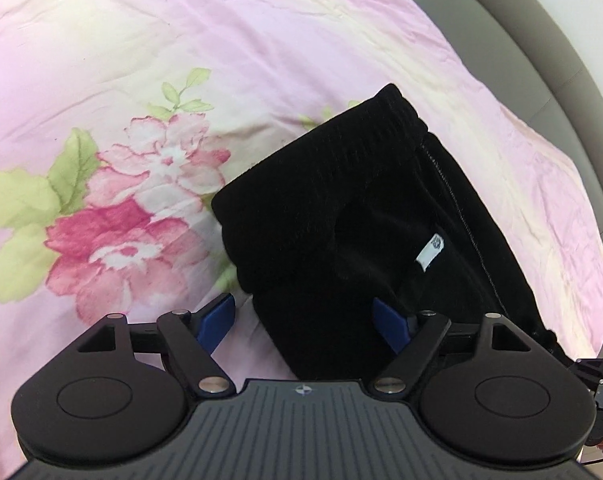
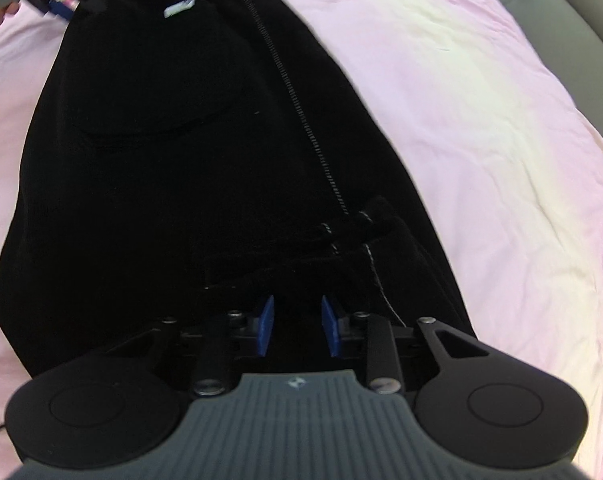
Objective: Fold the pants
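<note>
The pants (image 1: 341, 216), black and folded, are laid on the pink sheet (image 1: 261, 40), straddled at one edge by the wide-open left gripper (image 1: 305, 320), while the right gripper (image 2: 297, 328) is held partly open over them, perhaps touching cloth.

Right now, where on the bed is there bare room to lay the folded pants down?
Open sheet lies left of the black pants, over the printed flowers, and a strip runs between the pants and the gray bed edge. It is crowded at the near pants edge, where the left gripper and right gripper work.
</note>
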